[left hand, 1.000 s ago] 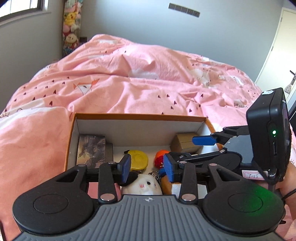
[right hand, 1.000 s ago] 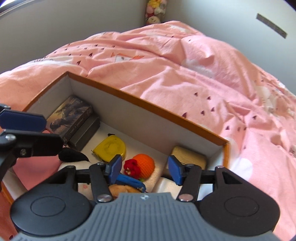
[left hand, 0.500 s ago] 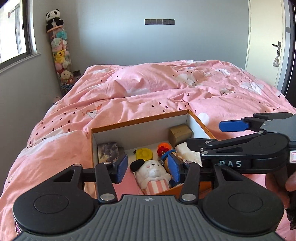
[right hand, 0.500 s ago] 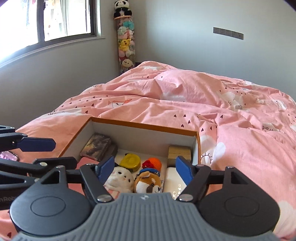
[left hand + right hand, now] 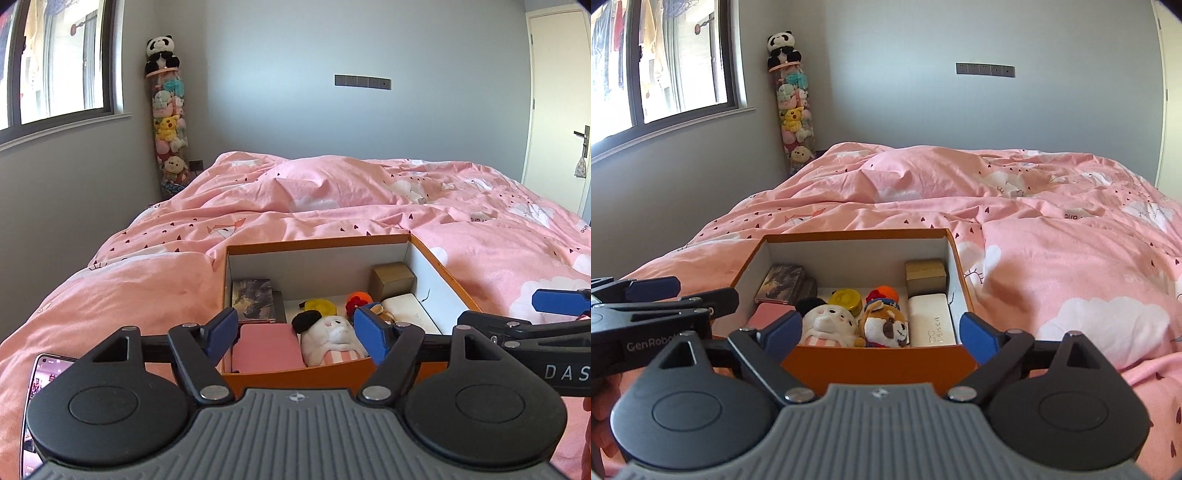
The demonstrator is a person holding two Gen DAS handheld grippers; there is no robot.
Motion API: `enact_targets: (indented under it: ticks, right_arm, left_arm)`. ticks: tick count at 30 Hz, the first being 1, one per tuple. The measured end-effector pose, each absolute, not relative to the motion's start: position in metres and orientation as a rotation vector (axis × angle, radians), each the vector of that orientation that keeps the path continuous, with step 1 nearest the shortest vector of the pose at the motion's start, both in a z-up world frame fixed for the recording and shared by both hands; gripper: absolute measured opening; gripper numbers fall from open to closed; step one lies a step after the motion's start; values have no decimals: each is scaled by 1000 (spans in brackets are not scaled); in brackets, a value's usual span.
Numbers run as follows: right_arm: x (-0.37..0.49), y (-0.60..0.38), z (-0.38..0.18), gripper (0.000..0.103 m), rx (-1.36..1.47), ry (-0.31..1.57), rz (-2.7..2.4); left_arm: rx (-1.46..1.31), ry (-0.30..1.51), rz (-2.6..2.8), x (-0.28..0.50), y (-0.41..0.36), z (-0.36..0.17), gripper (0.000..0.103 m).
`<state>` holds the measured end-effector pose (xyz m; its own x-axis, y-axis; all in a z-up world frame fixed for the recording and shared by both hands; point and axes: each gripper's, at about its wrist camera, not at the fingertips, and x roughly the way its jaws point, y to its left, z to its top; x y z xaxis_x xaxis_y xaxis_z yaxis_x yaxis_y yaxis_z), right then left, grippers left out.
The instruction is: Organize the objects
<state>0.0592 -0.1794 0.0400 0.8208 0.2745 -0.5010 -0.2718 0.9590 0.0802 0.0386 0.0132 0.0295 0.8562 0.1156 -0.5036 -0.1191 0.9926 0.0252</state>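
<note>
The orange box (image 5: 875, 363) lay on the pink duvet (image 5: 1052, 258), its long axis running away from both cameras, filled with toys. Left gripper (image 5: 297, 336) and right gripper (image 5: 881, 328) hovered before its near wall, jaws opening, empty

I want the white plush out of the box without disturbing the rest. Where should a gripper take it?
Grip the white plush across its rounded head from above: it sticks up highest, while the dog plush and pink case crowd its sides inside the orange box.
</note>
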Motion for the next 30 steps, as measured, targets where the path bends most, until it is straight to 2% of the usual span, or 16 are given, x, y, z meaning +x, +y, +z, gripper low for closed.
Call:
enact_targets:
  ticks: [6, 17, 30]
  right_arm:
    - [60, -182, 31, 97, 24, 561, 269]
    - [82, -184, 8, 97, 54, 689, 235]
    - [85, -171, -3, 98, 0, 721, 239]
  left_arm:
    - [-9, 532, 121, 38, 14, 20, 85]
    - [-9, 647, 120, 50, 17, -6, 85]
    - [-6, 721, 121, 55, 18, -19, 85]
